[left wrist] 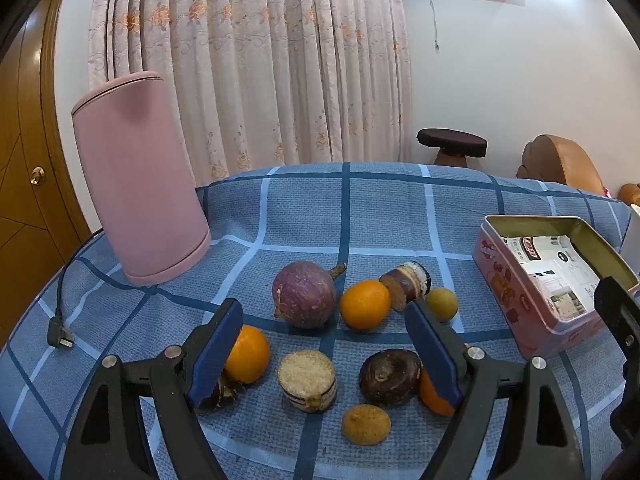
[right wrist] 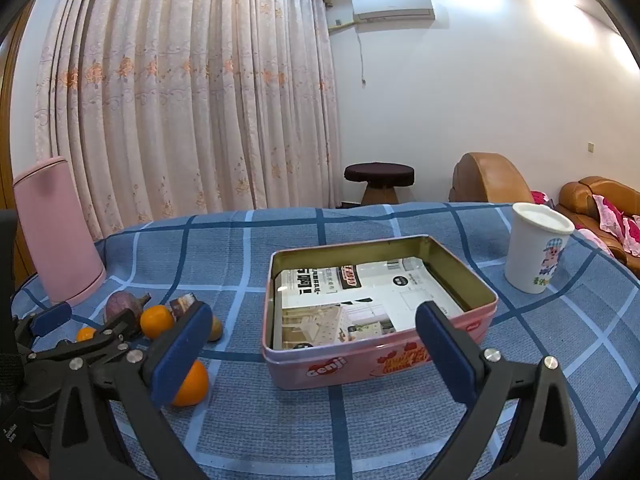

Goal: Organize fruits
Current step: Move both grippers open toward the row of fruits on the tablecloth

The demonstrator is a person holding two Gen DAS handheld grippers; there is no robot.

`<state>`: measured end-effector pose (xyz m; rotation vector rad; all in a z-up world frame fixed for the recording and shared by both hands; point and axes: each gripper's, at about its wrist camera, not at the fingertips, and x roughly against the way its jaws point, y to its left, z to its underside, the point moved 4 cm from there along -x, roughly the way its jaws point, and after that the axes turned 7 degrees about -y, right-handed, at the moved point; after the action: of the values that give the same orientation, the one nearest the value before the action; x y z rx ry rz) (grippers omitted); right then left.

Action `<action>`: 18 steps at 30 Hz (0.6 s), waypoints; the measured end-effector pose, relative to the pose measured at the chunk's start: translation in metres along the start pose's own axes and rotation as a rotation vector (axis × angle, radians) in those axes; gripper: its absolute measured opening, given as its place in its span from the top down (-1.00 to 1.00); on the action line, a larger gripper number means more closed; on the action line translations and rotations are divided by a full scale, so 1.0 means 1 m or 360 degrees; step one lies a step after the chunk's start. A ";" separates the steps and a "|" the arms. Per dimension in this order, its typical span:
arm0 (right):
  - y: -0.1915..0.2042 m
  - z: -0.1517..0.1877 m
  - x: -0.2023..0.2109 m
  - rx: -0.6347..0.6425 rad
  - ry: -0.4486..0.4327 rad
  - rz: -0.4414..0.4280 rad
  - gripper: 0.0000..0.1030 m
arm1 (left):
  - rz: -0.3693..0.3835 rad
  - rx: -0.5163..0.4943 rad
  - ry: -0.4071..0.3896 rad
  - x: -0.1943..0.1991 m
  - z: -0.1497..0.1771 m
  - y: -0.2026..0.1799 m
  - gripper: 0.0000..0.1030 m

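Left gripper jaws spread, empty, hovered low centre over scattered fruits for picking. Right gripper jaws released, empty, faced open pink rectangular metal tin, likely fruits' destination.

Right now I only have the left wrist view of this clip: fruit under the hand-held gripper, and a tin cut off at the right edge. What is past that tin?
Observer: A white cup with a cartoon print stands upright on the tablecloth, beyond the tin, apart from it.
Operator: Where is the right hand-held gripper?
Observer: The right hand-held gripper is wide open in front of the tin's near wall, holding nothing.
Operator: Any fruit in the tin yet?
Observer: None; only printed paper lies on its floor.
Operator: And the sofa?
Observer: A brown sofa with pink cushions sits behind the table.
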<state>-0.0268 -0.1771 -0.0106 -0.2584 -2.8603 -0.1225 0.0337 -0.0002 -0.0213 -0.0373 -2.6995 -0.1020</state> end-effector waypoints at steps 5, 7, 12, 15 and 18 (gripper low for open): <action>0.001 0.000 0.000 0.0008 -0.0002 -0.0003 -1.00 | 0.0003 -0.0008 -0.0001 0.000 0.000 -0.001 -0.64; 0.001 -0.001 0.000 0.0008 -0.0002 -0.0003 -1.00 | 0.0003 -0.0007 -0.0001 0.000 0.000 -0.001 -0.64; 0.001 0.000 0.000 0.0007 -0.0002 -0.0003 -1.00 | 0.0004 -0.0009 -0.0001 -0.001 0.001 -0.001 -0.64; 0.001 0.000 -0.001 0.0008 -0.0003 -0.0004 -1.00 | 0.0005 -0.0008 0.0001 -0.001 0.002 -0.001 -0.64; 0.002 0.000 0.001 0.0008 -0.0004 -0.0008 -1.00 | 0.0009 -0.0008 -0.0004 0.000 0.003 -0.002 -0.64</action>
<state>-0.0272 -0.1750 -0.0099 -0.2510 -2.8636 -0.1159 0.0324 -0.0023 -0.0243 -0.0465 -2.7015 -0.1069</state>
